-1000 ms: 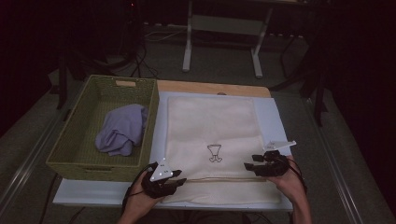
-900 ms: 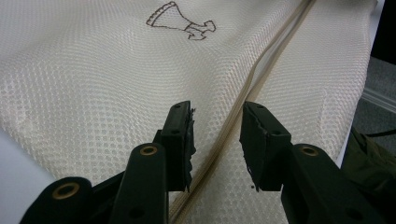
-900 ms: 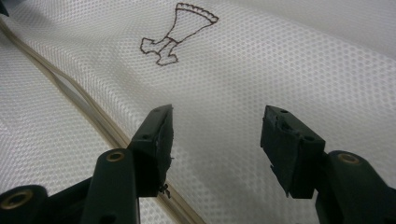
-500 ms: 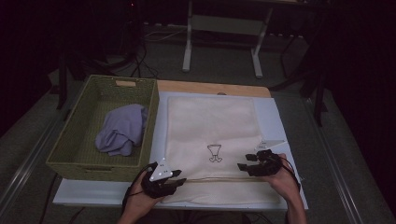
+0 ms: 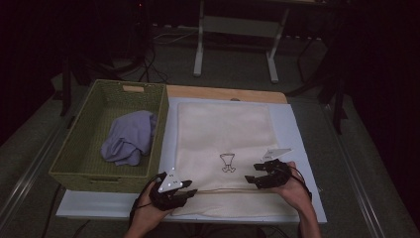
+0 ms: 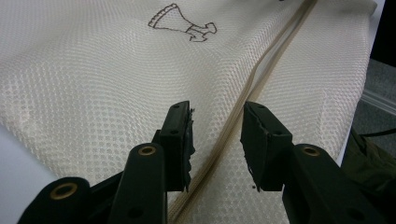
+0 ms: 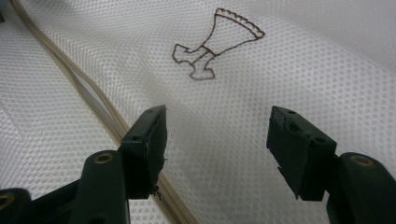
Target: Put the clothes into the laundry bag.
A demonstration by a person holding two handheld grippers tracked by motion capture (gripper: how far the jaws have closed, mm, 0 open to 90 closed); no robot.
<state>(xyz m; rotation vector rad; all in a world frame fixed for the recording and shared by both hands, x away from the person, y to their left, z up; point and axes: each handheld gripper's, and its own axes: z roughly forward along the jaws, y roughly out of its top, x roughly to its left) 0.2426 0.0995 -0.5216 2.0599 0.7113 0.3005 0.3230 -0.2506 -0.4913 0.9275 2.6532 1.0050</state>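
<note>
The mesh laundry bag (image 5: 225, 144) lies flat on the tabletop (image 5: 297, 148), centre of frame. Both jaws are parted, grasping nothing: left hand-held gripper (image 6: 215, 135) straddles the zipper (image 6: 261, 70), right hand-held gripper (image 7: 217, 144) hovers beside it, probably to open it.

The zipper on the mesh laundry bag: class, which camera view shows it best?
Left gripper view: the zipper runs lengthwise between the jaws. The right gripper view catches it beside one jaw; the high view shows a thin line.

green wicker basket (image 5: 84, 163) with a crumpled lavender cloth (image 5: 129, 141), left of the table
</note>
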